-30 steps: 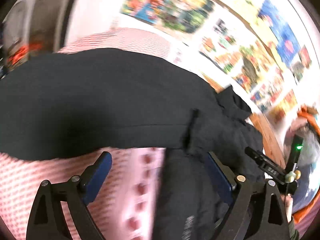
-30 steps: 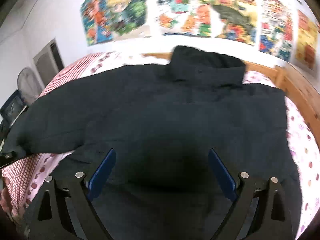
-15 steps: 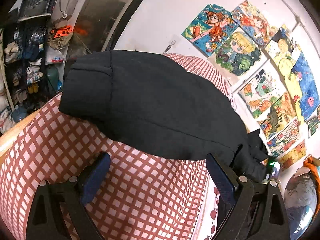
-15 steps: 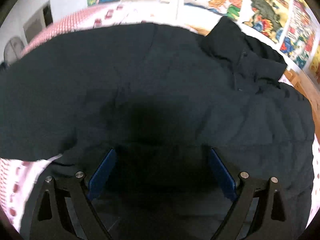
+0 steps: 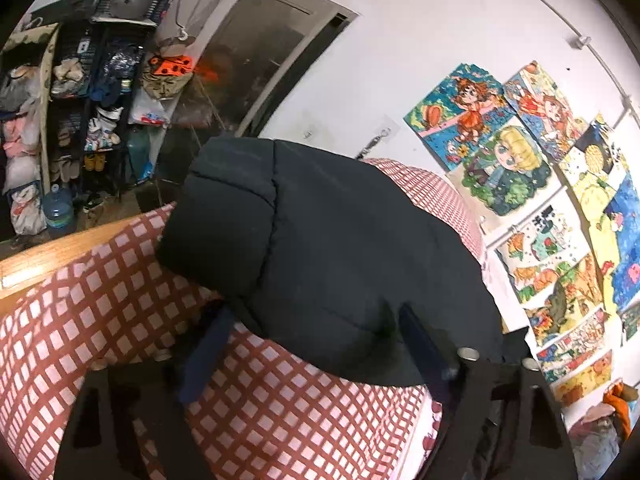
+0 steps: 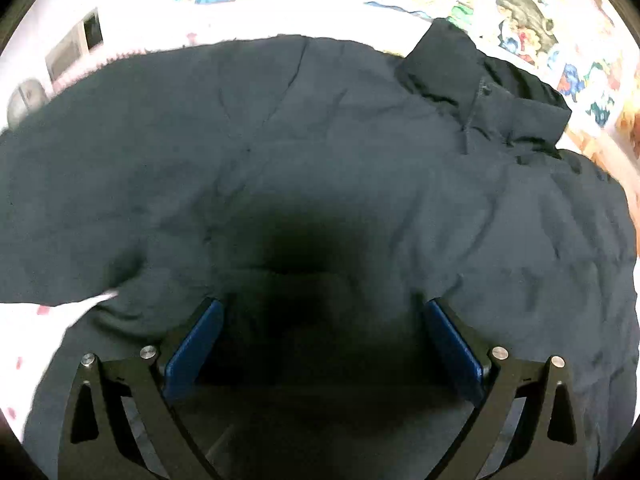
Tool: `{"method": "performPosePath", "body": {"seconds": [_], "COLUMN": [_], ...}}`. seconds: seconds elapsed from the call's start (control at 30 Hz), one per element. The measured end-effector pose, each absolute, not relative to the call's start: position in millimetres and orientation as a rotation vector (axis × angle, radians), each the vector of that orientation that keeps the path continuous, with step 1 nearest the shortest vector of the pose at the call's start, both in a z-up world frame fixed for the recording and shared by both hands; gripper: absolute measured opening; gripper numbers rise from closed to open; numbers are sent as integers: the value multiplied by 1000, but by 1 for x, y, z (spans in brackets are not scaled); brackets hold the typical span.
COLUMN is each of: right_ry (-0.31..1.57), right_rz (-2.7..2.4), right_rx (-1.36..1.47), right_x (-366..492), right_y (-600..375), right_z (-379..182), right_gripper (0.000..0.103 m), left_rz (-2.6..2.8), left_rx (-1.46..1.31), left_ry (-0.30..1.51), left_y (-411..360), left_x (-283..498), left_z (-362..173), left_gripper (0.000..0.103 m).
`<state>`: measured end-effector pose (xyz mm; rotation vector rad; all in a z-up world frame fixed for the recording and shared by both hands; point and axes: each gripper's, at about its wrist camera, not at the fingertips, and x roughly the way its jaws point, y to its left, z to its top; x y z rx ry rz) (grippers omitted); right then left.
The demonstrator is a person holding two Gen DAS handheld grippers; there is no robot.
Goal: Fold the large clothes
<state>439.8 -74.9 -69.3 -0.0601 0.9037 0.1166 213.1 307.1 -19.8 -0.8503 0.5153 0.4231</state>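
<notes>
A large black padded jacket (image 6: 340, 140) lies spread over the bed, its collar (image 6: 480, 80) at the upper right in the right wrist view. My right gripper (image 6: 320, 320) hovers close over the jacket's body; its jaws are opening and the blue pads (image 6: 192, 344) hold nothing. In the left wrist view one sleeve (image 5: 320, 248) stretches across a red-checked pillow (image 5: 120, 300), cuff (image 5: 224, 208) towards the bed's edge. My left gripper (image 5: 316, 332) straddles the sleeve's near edge. Its jaws are closing with sleeve fabric between them, and I see no firm pinch.
A wooden bed rail (image 5: 48, 256) runs along the left. Beyond it stand cluttered shelves (image 5: 80, 100), a water bottle (image 5: 58, 212) and a doorway (image 5: 260, 60). Colourful posters (image 5: 520, 160) cover the wall behind the bed.
The left gripper swung from the jacket's body out to the sleeve, came in closer and its jaws narrowed around it. The right gripper dropped nearer to the jacket's body and widened slightly.
</notes>
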Motion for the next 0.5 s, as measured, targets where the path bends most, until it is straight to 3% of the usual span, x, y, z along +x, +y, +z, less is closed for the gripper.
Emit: {"method": "performPosePath", "body": {"seconds": [0.13, 0.2, 0.3, 0.5], "right_ry": [915, 905, 880, 785], "right_rz": [230, 237, 230, 166], "right_rx": [103, 112, 115, 86], "right_x": [396, 377, 351, 328], "right_y": [-93, -100, -119, -172], "right_z": [-50, -46, -40, -23], "right_gripper": [99, 99, 99, 99], "left_rz": [471, 477, 469, 464], "left_rx": [-854, -843, -812, -539], "left_ry": [546, 541, 515, 383], "left_y": [311, 311, 307, 260], "left_x": [216, 217, 217, 212], "left_z": [-21, -19, -9, 45], "left_gripper": [49, 30, 15, 9]}}
